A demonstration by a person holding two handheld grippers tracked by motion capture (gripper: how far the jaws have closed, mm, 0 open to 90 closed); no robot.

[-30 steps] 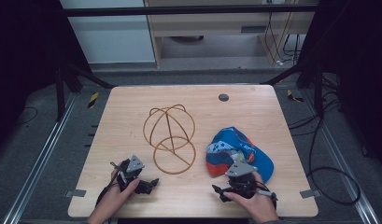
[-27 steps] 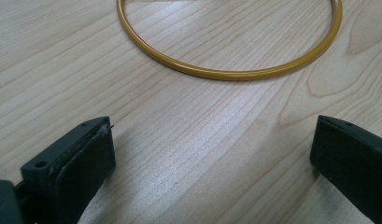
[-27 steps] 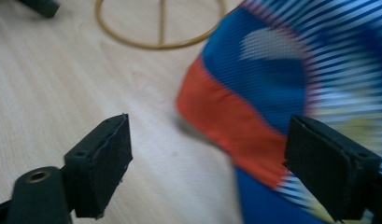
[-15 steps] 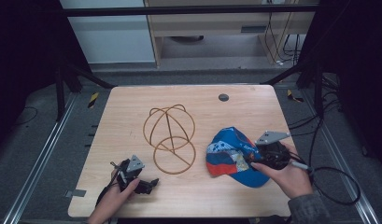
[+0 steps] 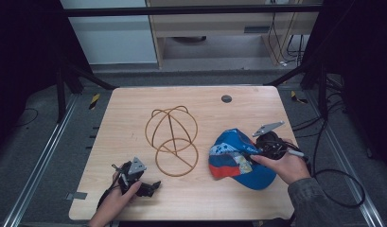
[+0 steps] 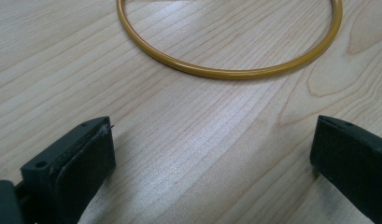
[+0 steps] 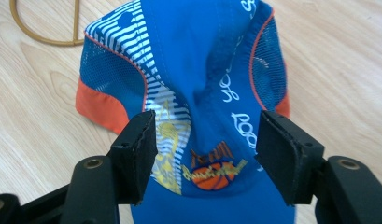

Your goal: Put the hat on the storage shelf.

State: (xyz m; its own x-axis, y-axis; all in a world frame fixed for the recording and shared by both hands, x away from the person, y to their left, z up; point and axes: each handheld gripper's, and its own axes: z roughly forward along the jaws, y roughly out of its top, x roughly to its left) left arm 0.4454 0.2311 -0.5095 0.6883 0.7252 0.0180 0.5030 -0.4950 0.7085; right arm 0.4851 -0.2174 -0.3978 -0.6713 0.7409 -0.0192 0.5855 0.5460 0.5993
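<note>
A blue cap (image 5: 236, 161) with white stripes, mesh sides and orange trim lies crown up at the table's right. In the right gripper view the cap (image 7: 202, 56) has an orange logo on its front. My right gripper (image 5: 251, 152) reaches over it from the right. Its jaws stand open on either side of the crown's front, and the gripper (image 7: 205, 154) has nothing pinched. A gold wire frame (image 5: 171, 137) with a ring base stands mid-table. My left gripper (image 5: 152, 186) rests near the front left edge. This gripper (image 6: 212, 158) is open over bare wood, short of the gold ring (image 6: 230, 72).
A small dark round disc (image 5: 226, 99) sits near the far edge of the wooden table (image 5: 134, 109). Cables (image 5: 333, 189) trail on the floor to the right. A metal rail (image 5: 35, 175) runs along the left side.
My right gripper swung from the front edge up and around to the cap's right side, then settled lower over the crown. The left gripper has stayed put.
</note>
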